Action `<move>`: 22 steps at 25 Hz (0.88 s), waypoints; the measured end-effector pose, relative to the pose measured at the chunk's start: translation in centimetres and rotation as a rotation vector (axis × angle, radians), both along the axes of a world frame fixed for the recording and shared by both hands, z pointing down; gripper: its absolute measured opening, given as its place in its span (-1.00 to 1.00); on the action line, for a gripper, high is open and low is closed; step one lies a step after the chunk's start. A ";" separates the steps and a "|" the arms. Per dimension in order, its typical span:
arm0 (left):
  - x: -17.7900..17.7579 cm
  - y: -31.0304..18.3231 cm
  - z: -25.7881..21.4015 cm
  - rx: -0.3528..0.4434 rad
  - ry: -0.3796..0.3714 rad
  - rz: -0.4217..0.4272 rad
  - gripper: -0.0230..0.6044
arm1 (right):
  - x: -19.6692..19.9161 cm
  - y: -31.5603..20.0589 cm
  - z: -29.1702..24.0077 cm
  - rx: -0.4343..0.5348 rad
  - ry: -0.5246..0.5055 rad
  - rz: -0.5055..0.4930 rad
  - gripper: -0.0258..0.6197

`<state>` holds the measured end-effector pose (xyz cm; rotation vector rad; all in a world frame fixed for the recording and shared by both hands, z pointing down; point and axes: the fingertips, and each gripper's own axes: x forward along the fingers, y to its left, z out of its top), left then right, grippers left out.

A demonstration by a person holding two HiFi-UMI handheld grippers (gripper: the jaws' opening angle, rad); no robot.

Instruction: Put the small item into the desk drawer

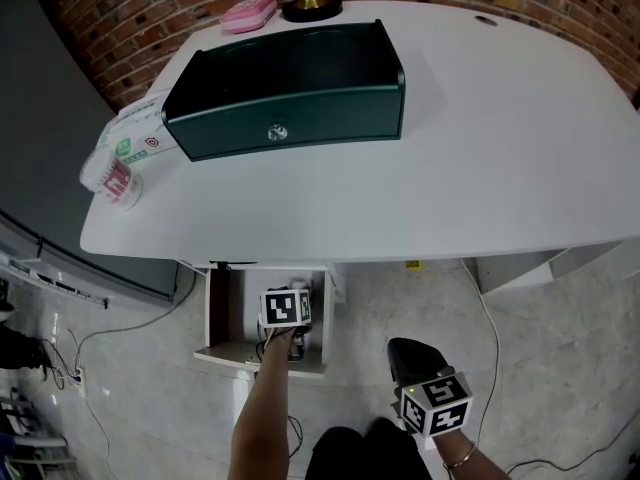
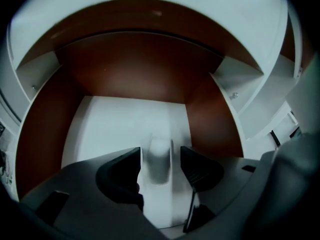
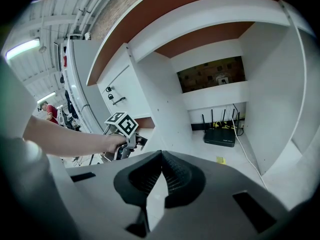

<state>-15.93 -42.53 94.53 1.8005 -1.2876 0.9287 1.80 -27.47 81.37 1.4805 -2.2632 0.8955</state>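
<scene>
The small item (image 2: 160,165) lies on the white floor of the open desk drawer (image 2: 110,119). Its long side points away, toward the back of the drawer. It is blurry, so its shape is hard to make out. It looks pale, whitish-grey and rounded. The left gripper (image 2: 161,153) has its jaws wide, one on each side of the item, not pressing it. The right gripper (image 3: 161,156) is closed tight with nothing in it.

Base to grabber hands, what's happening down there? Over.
Left gripper open inside the drawer. Small item lies loose between its jaws, on drawer floor. Right gripper shut, empty, outside the drawer. Nothing in the way.
</scene>
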 end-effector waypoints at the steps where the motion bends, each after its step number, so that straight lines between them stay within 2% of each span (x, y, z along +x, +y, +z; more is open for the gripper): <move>1: -0.2 0.1 -0.8 0.012 0.006 -0.002 -0.07 | 0.0 0.0 -0.5 -0.001 0.000 0.000 -0.90; 9: -1.2 3.2 -7.8 0.080 0.080 -0.036 -0.08 | -1.1 0.3 -6.0 0.019 -0.003 -0.016 -0.89; 15: -0.9 6.1 -13.6 0.168 0.071 -0.012 -0.09 | -1.7 0.9 -10.6 0.044 -0.008 -0.020 -0.90; 19: -1.1 8.2 -18.1 0.227 0.056 -0.003 -0.24 | -2.0 1.7 -13.7 0.058 -0.003 -0.030 -0.90; 22: -1.3 10.1 -21.2 0.255 0.047 -0.002 -0.28 | -2.1 2.3 -16.0 0.063 -0.003 -0.031 -0.90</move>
